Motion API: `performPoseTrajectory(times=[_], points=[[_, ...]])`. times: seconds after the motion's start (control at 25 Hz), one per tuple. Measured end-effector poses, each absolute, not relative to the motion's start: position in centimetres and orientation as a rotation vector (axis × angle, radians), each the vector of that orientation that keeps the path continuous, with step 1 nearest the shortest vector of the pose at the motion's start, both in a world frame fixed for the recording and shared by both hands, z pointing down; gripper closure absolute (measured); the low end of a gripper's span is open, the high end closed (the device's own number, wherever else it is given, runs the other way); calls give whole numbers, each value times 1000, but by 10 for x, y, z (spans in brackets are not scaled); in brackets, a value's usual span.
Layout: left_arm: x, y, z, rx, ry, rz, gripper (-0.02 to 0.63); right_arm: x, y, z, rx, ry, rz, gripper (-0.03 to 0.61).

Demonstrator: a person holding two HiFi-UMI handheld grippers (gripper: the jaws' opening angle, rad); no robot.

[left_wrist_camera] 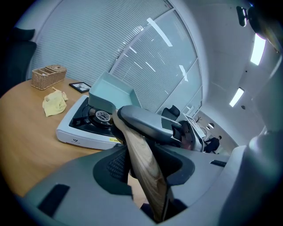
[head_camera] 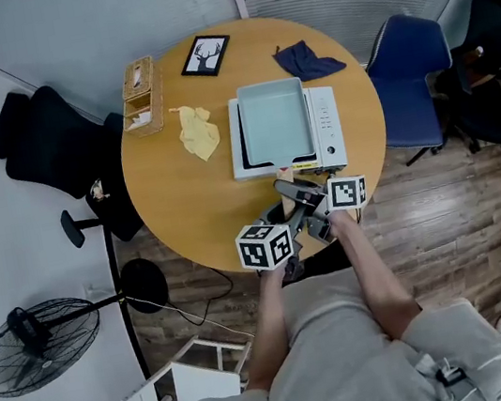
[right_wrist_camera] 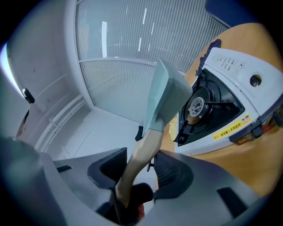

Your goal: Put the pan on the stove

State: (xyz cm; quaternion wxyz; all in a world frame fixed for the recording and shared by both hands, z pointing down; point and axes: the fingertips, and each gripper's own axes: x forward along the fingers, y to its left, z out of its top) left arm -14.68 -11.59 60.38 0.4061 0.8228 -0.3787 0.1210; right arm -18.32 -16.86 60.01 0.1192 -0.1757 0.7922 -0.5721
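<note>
Gripping the same wooden handle point(left_wrist_camera: 143, 170), both tools are clamped on it at the near edge of the round table point(head_camera: 174, 198). The left gripper point(head_camera: 289, 217) holds it nearer the person, and the right gripper point(head_camera: 317, 198) holds it just beyond, a little to the right. Each gripper view shows the handle running up between its pads with the pads closed against the wood. The left gripper view alone shows the right tool's grey jaw lying across the handle ahead of it.

From the head view the pale teal rectangular pan point(head_camera: 272, 124) seems to sit flat on the white stove point(head_camera: 325, 125) and hides the burner. The gripper views show otherwise – the pan is held up above the stove, with the round burner point(right_wrist_camera: 196, 105) and its black well open to sight beneath the pan's base.

On the stove's near face is a yellow label point(right_wrist_camera: 232, 127) with dark characters, too small to read. The white control panel carries a round knob point(right_wrist_camera: 255, 80) and rows of small print, also illegible.

Left of the stove lies a yellow cloth point(head_camera: 199, 132). Farther left stands a wicker basket point(head_camera: 141, 94). At the far edge are a black-framed deer silhouette point(head_camera: 206, 55) and a dark blue cloth point(head_camera: 308, 59) – only the head view shows the blue cloth.
</note>
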Motion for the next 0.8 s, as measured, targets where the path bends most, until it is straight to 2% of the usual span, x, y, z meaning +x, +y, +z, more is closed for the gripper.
performPoseTrajectory(times=[0.8], points=[[-157, -134, 640, 1997, -937, 315, 439, -194, -187, 642, -543, 2287, -1768, 380]])
